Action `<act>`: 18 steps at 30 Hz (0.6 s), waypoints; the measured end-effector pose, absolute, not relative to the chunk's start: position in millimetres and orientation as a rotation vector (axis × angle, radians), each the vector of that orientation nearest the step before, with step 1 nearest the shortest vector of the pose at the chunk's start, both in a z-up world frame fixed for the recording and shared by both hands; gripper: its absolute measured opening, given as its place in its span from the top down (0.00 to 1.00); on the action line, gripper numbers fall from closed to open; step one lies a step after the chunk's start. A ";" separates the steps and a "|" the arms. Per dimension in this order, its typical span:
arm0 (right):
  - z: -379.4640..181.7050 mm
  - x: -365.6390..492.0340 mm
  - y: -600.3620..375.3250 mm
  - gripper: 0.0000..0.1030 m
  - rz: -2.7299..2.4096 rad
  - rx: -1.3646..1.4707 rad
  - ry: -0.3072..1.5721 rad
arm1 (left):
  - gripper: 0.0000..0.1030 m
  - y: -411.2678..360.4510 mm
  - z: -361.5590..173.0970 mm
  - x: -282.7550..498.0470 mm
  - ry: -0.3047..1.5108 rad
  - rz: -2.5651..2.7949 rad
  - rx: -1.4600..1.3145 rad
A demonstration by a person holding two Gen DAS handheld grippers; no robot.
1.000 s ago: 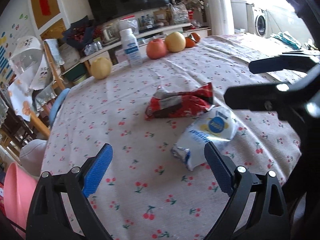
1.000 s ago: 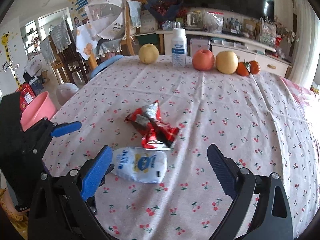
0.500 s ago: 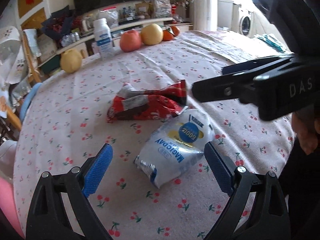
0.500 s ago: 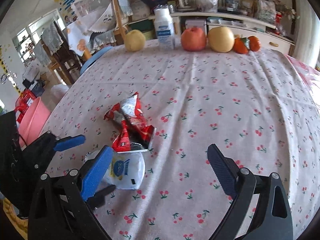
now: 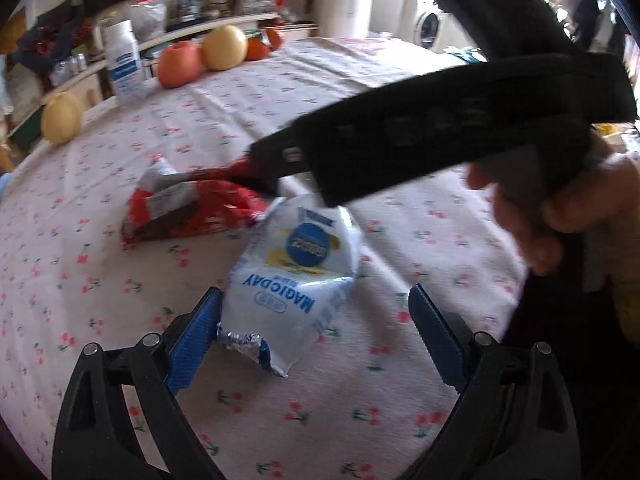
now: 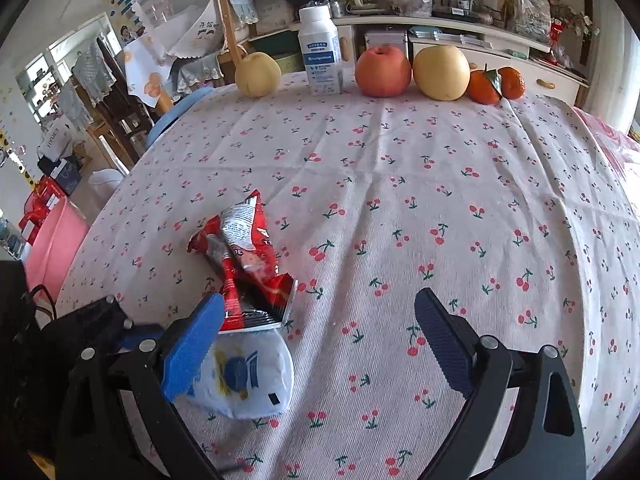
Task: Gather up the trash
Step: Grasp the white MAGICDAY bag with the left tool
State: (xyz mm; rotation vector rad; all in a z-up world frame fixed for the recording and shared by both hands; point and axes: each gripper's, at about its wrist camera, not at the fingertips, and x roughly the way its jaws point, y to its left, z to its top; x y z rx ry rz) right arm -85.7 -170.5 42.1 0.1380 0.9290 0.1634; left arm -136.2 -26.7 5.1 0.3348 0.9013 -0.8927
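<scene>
A white snack wrapper (image 5: 296, 276) with a blue round logo lies on the cherry-print tablecloth (image 5: 400, 84). A crumpled red wrapper (image 5: 192, 208) lies just beyond it. My left gripper (image 5: 314, 332) is open, its jaws on either side of the white wrapper's near end. My right gripper (image 6: 320, 344) is open; the red wrapper (image 6: 248, 260) and white wrapper (image 6: 248, 376) sit by its left finger (image 6: 192, 348). The right gripper's black body (image 5: 440, 132) crosses the left wrist view above both wrappers.
At the table's far edge stand a white bottle (image 6: 322, 56), a pear (image 6: 257, 74), an apple (image 6: 383, 71), another pear (image 6: 441, 73) and two tangerines (image 6: 496, 82). A pink bin (image 6: 52, 248) and chairs (image 6: 120, 112) stand left of the table.
Both grippers moved in closer to the wrappers. The white wrapper now sits between the left gripper's jaws, and the right gripper reaches over the red wrapper.
</scene>
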 end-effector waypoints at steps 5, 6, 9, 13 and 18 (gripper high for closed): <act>36.1 -75.7 -162.0 0.08 0.174 0.099 0.952 | 0.09 -24.4 5.3 -132.2 0.864 -0.837 0.363; 34.9 -73.4 -160.0 0.08 0.182 0.094 0.956 | 0.10 -24.6 4.6 -130.1 0.862 -0.825 0.365; 33.7 -67.7 -154.5 0.08 0.222 0.094 0.957 | 0.10 -26.2 5.5 -124.7 0.847 -0.798 0.368; 33.9 -61.9 -148.6 0.08 0.255 0.071 0.953 | 0.10 -32.7 7.9 -118.7 0.836 -0.818 0.349; 34.1 -57.4 -144.6 0.08 0.287 0.061 0.953 | 0.10 -44.9 4.3 -124.3 0.833 -0.830 0.396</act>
